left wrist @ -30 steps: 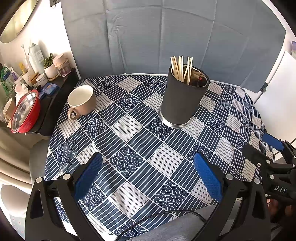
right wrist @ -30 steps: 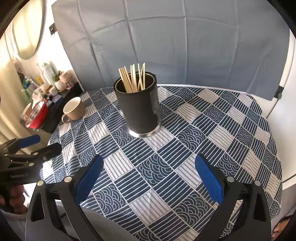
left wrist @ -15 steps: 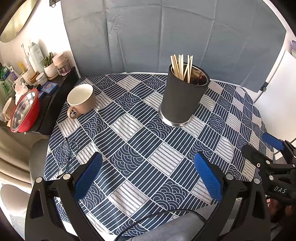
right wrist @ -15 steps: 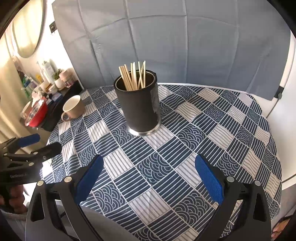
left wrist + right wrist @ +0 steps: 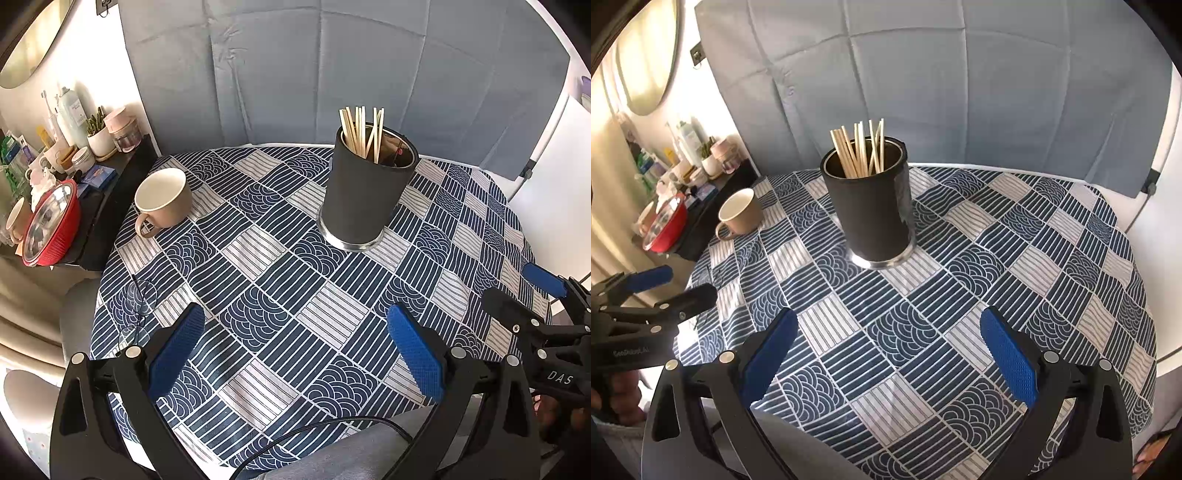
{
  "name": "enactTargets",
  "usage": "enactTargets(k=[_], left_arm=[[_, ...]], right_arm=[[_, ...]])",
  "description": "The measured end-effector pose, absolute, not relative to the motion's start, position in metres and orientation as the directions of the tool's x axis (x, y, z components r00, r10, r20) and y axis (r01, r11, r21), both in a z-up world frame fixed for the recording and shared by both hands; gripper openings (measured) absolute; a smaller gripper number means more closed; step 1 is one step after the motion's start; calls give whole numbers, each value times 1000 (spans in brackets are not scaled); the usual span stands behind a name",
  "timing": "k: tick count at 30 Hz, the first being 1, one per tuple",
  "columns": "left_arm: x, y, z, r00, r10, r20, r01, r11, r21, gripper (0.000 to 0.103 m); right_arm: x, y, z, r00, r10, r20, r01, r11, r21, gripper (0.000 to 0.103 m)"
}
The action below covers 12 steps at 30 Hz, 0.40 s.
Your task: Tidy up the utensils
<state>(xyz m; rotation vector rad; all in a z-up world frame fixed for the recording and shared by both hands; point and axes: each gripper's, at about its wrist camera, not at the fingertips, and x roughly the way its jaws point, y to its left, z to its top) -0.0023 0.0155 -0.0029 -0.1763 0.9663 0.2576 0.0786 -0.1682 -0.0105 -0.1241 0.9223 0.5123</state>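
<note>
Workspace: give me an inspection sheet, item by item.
Surface: round table under a blue-and-white patterned tablecloth.
Job's things: black utensil holder upright, wooden chopsticks standing in it.
Clutter: beige mug near the left edge; eyeglasses lying on the cloth at the near left.
Grippers: left gripper and right gripper both open, empty, above the near edge.
Cables: one black cable at the bottom of the left wrist view.
Surroundings: grey backdrop; side shelf with bottles and a red bowl.

Wooden chopsticks (image 5: pixel 362 131) stand upright in black holder (image 5: pixel 364 199).
</note>
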Motion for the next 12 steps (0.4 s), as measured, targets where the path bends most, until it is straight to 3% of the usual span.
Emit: enactTargets(k=[12], left_arm=[[-5,21,-3,545,126,-829,-312,948,-61,97]], right_arm=[[79,-168,-11,488,371,-790,-476,872,115,95]])
